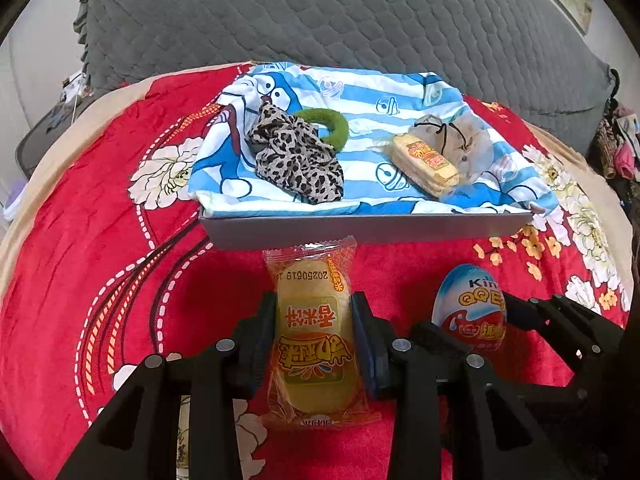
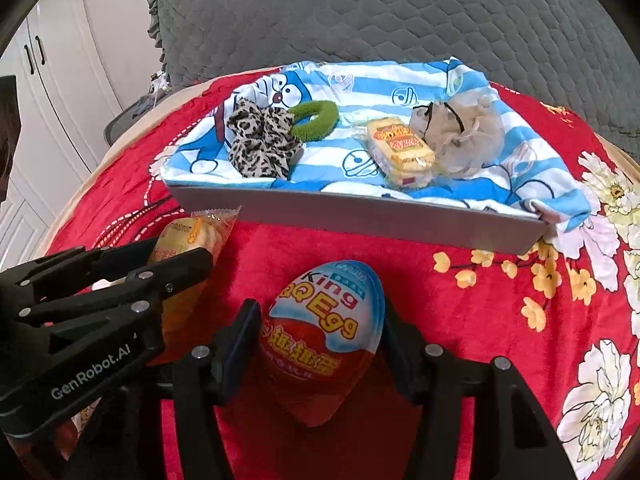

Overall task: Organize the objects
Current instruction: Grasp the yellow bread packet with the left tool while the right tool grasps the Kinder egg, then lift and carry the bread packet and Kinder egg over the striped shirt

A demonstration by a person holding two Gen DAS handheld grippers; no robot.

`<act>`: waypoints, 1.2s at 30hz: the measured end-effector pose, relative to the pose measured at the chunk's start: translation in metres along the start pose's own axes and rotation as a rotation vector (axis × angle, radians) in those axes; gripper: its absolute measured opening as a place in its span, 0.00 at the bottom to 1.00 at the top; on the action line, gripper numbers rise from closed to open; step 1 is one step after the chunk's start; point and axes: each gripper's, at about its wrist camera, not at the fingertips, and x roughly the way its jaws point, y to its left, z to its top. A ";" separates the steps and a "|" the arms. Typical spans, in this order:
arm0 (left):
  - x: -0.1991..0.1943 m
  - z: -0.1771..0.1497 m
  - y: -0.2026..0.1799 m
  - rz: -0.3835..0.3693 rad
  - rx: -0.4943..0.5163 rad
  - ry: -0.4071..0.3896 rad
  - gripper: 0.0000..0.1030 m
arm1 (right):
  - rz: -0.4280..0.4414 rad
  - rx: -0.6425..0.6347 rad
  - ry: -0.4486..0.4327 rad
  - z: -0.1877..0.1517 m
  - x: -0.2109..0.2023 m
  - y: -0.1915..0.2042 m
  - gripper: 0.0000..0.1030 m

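From the left wrist, the jaws of the left gripper (image 1: 313, 312) are clamped on the sides of an orange snack packet (image 1: 314, 340), which lies lengthwise between the fingers on the red floral blanket (image 1: 120, 280), its far end close to the front wall of the grey tray (image 1: 360, 228). To the right, the right gripper (image 1: 472, 316) flanks a toy egg (image 1: 470, 308). The tray is lined with a blue-and-white striped cartoon cloth (image 1: 360, 92); on it lie a leopard-print scrunchie (image 1: 298, 156) touching a green hair tie (image 1: 332, 124), and, well apart to the right, a yellow wafer packet (image 1: 426, 160) against a pale mesh pouch (image 1: 468, 144). A grey quilted cover (image 1: 320, 12) fills the background.

From the right wrist, the right gripper (image 2: 320, 336) has its jaws closed against both sides of the toy egg (image 2: 324, 336), blue-topped end pointing toward the tray (image 2: 360, 216). At left, the left gripper (image 2: 182, 258) holds the orange snack packet (image 2: 192, 236) near the tray's front left corner. The scrunchie (image 2: 260, 140), hair tie (image 2: 316, 118), wafer packet (image 2: 400, 148) and pouch (image 2: 468, 136) sit in the tray as before.
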 end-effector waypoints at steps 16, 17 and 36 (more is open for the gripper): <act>-0.030 0.002 -0.010 -0.005 0.009 -0.042 0.37 | -0.021 0.006 -0.048 0.002 -0.039 -0.012 0.57; -0.033 0.002 -0.012 -0.006 0.008 -0.047 0.37 | -0.023 0.005 -0.051 0.001 -0.043 -0.012 0.57; -0.094 0.004 -0.026 -0.013 0.008 -0.127 0.37 | -0.061 -0.032 -0.165 0.011 -0.115 -0.011 0.57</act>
